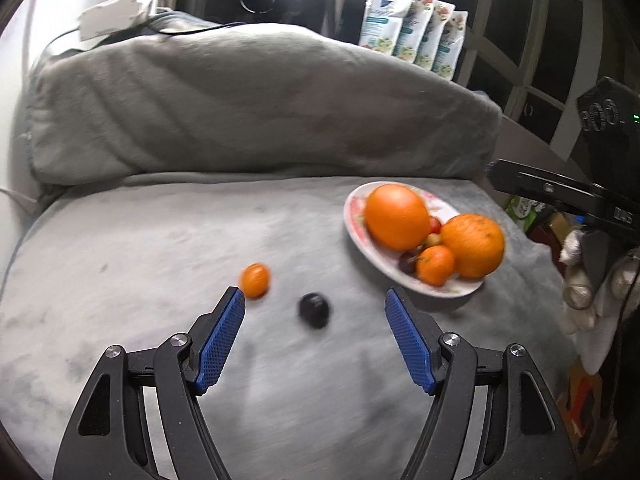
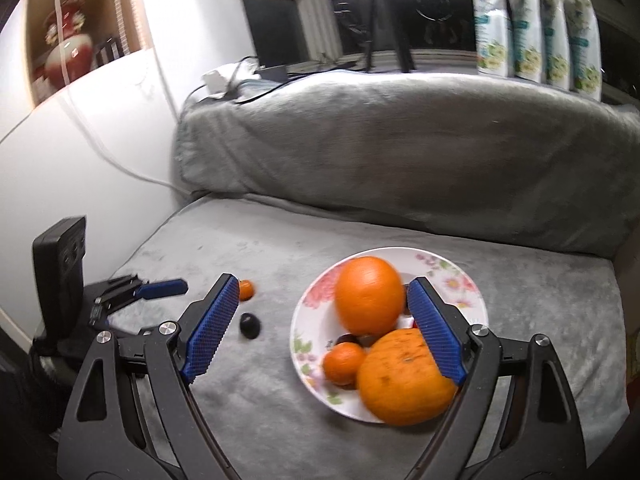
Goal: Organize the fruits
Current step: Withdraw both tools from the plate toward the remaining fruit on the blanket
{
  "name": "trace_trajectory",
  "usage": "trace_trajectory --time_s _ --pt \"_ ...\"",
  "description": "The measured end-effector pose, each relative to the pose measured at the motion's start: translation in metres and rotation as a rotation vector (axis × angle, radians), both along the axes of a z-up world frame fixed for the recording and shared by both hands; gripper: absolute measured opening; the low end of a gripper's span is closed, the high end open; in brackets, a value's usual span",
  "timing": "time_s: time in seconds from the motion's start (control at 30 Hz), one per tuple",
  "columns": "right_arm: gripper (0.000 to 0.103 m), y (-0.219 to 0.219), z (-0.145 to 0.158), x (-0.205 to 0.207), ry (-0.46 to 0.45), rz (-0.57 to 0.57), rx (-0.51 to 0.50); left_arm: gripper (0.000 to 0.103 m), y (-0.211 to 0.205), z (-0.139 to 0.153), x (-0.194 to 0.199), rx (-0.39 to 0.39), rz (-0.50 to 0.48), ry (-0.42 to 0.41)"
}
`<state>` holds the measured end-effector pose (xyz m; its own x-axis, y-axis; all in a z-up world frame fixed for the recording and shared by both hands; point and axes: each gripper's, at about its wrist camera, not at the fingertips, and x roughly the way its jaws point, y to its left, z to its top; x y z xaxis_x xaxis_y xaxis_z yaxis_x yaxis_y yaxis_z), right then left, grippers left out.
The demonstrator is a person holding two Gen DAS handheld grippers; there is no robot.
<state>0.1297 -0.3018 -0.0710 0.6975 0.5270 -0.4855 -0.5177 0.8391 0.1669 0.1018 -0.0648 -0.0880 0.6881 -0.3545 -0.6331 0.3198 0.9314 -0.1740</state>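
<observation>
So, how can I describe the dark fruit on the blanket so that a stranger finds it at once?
Start at the flowered plate of oranges on the grey blanket. Two small fruits lie loose on the cloth beside it. The dark fruit is the nearer to the plate, almost black, while its neighbour, the small orange fruit, is bright.

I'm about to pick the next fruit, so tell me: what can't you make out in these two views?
- Small fruits on the plate: a red one and a dark one are mostly hidden by the big oranges in both views; kind and count unclear.
- Dark fruit on the grey cover: motion-blurred, type unclear.
- Small orange fruit: right wrist view, partly behind the finger's blue pad.
- Left gripper: only one finger shows there.
</observation>
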Motion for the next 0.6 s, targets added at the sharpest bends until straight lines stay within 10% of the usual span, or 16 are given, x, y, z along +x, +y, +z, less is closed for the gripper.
trace_trajectory --time_s 0.37,0.6 --pt "0.089 0.051 -0.017 -0.022 -0.024 0.107 -0.103 0.072 0.032 -0.007 0.008 0.007 0.046 0.018" --pt "0.077 0.074 -0.036 -0.022 0.023 0.144 -0.115 0.051 0.037 -0.016 0.025 0.002 0.032 0.069"
